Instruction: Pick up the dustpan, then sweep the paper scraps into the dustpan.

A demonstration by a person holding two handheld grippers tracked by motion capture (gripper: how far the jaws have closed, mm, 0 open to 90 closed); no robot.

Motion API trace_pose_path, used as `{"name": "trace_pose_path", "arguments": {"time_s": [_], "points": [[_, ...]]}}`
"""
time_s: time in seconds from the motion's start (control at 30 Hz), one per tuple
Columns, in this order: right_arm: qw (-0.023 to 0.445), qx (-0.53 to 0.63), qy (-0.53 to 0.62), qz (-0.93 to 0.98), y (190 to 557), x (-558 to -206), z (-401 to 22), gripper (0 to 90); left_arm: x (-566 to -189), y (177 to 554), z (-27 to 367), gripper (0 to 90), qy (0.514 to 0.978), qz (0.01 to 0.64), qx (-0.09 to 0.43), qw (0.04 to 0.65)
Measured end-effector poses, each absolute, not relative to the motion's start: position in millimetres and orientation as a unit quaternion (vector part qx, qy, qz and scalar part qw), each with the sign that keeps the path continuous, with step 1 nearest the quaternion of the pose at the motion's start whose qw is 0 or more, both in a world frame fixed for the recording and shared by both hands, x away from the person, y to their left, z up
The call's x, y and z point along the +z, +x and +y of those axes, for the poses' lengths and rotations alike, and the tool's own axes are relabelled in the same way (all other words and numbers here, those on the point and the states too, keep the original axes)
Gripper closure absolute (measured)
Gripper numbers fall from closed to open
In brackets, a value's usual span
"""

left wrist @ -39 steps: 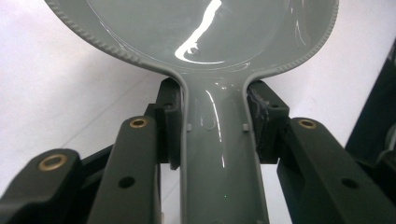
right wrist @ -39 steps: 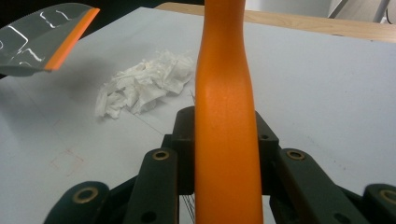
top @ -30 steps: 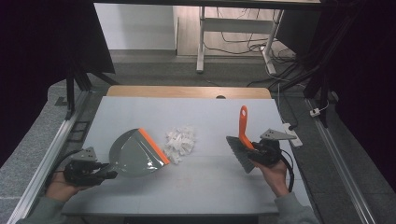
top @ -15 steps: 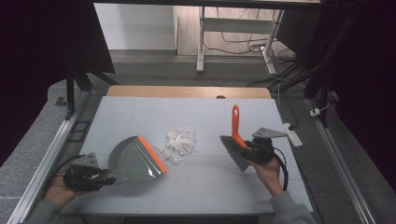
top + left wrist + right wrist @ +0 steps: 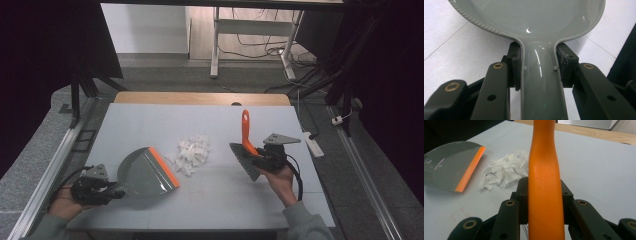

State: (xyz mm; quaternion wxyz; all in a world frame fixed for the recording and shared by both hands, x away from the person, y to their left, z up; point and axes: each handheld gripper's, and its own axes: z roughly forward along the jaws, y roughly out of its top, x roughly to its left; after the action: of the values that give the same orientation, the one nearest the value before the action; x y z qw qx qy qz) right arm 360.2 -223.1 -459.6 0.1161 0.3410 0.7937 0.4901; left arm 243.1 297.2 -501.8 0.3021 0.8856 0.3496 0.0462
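Observation:
A grey dustpan (image 5: 145, 172) with an orange lip lies on the white table, its handle (image 5: 541, 82) clamped in my left gripper (image 5: 102, 189) at the front left. White paper scraps (image 5: 191, 152) sit piled just right of the lip and show again as scraps (image 5: 504, 171) in the right gripper view. My right gripper (image 5: 265, 157) is shut on the orange handle (image 5: 544, 182) of a hand brush (image 5: 245, 150), whose dark bristles point down-left toward the pile. The dustpan (image 5: 451, 165) lies to the left in the right gripper view.
The white table (image 5: 210, 120) has a wooden strip (image 5: 200, 98) along its far edge. A white power strip (image 5: 312, 145) lies off the right edge. Metal rails (image 5: 50, 170) run along both sides, and a desk frame with cables (image 5: 250, 35) stands beyond.
The dustpan slid back toward the person and left, away from the scraps. The brush moved left and a little forward, closer to the pile.

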Motion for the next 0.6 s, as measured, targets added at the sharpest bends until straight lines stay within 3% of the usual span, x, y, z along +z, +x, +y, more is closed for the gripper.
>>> {"name": "trace_pose_path", "arguments": {"time_s": [0.6], "points": [[0.122, 0.496, 0.337, 0.791, 377, -452, -202, 70.0, -506, 246, 297, 61.4, 0.885, 0.353, 0.041, 0.302]]}}
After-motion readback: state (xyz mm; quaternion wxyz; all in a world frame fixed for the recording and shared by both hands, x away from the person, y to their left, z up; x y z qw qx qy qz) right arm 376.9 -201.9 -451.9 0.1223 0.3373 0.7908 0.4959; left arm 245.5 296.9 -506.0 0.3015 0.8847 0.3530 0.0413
